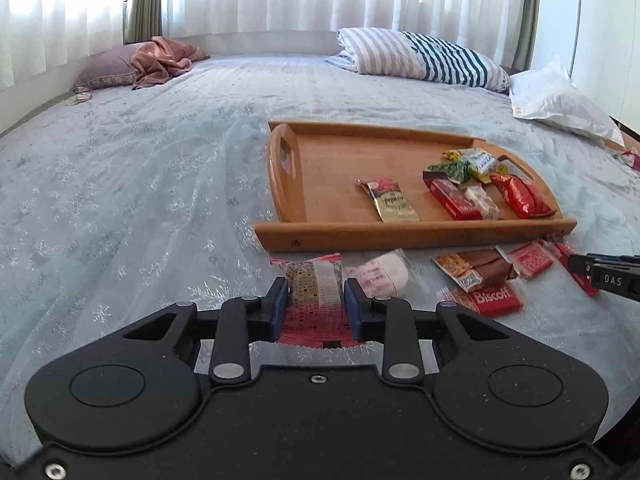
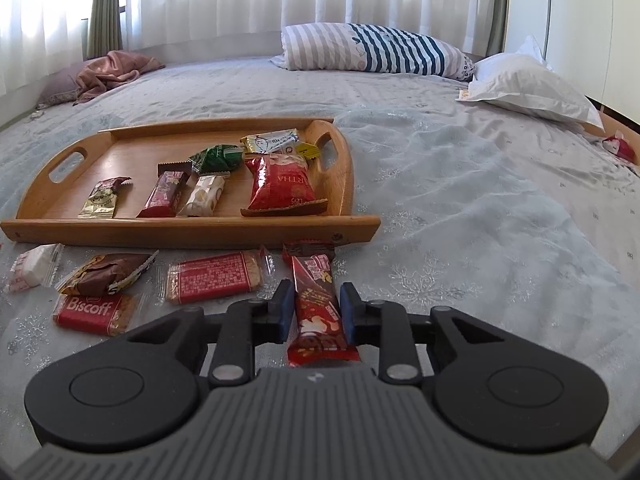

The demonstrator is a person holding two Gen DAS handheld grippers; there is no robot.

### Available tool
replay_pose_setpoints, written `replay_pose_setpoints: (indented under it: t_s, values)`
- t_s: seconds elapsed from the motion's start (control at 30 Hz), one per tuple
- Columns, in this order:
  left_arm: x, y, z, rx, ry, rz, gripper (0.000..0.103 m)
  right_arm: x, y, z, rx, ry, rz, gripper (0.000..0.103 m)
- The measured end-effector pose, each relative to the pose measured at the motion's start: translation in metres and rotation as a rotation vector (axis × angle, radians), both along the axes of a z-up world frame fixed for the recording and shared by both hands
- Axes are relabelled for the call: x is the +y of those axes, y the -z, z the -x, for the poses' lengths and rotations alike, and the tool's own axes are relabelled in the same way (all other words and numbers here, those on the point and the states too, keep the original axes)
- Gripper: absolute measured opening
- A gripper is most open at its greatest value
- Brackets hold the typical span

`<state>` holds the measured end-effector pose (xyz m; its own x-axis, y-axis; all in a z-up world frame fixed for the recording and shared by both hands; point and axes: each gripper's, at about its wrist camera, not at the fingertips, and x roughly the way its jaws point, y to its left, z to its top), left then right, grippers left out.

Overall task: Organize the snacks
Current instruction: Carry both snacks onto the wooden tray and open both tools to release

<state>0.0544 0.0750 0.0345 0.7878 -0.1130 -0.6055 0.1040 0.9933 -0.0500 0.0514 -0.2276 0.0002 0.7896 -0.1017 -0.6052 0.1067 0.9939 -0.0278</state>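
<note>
A wooden tray (image 1: 400, 236) (image 2: 180, 232) lies on the bed with several wrapped snacks in it. In front of it, on the bedspread, lie a white packet (image 1: 384, 276), a brown packet (image 2: 108, 274), a Biscoff packet (image 2: 92, 312) and a red cracker packet (image 2: 216, 280). My left gripper (image 1: 316, 290) is shut on a red packet with a patterned cake (image 1: 314, 280), its blue pads pressing both sides. My right gripper (image 2: 316, 300) is shut on a long red snack bar (image 2: 314, 280) that points toward the tray. The right gripper's fingers (image 1: 608, 276) show at the left wrist view's right edge.
A striped pillow (image 2: 372, 50) and a white pillow (image 2: 528, 88) lie at the far side of the bed. A pink blanket (image 1: 160, 60) is bunched on a mauve pillow at the far left. A small red packet (image 2: 620, 146) sits at the bed's right edge. Curtains hang behind.
</note>
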Motion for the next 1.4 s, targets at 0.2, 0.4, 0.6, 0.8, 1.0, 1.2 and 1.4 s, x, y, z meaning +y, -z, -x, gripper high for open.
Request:
replay_pose_setpoints:
  t_s: [0.2, 0.4, 0.6, 0.8, 1.0, 1.2, 1.4]
  values:
    - [-0.001, -0.010, -0.007, -0.023, 0.011, 0.010, 0.028, -0.001, -0.002, -0.002, 0.016, -0.003, -0.018, 0.027]
    - [-0.003, -0.021, -0.020, -0.044, 0.029, 0.036, 0.028, -0.003, -0.018, 0.011, -0.038, 0.026, -0.015, 0.027]
    - [-0.007, -0.024, -0.031, -0.052, 0.035, 0.043, 0.028, -0.007, -0.026, 0.015, -0.039, 0.018, -0.018, 0.027]
    - [-0.013, -0.020, -0.035, -0.037, 0.049, 0.049, 0.028, -0.006, -0.007, 0.012, 0.023, 0.024, -0.019, 0.048]
    - [-0.015, -0.019, -0.037, -0.037, 0.048, 0.048, 0.028, -0.007, -0.005, 0.008, 0.018, 0.029, -0.023, 0.061]
    - [-0.015, -0.018, -0.042, -0.034, 0.051, 0.048, 0.028, -0.009, -0.001, 0.001, 0.051, 0.044, 0.007, 0.043]
    - [-0.015, -0.019, -0.052, -0.035, 0.052, 0.055, 0.028, -0.010, -0.007, 0.001, 0.081, 0.023, -0.031, 0.027]
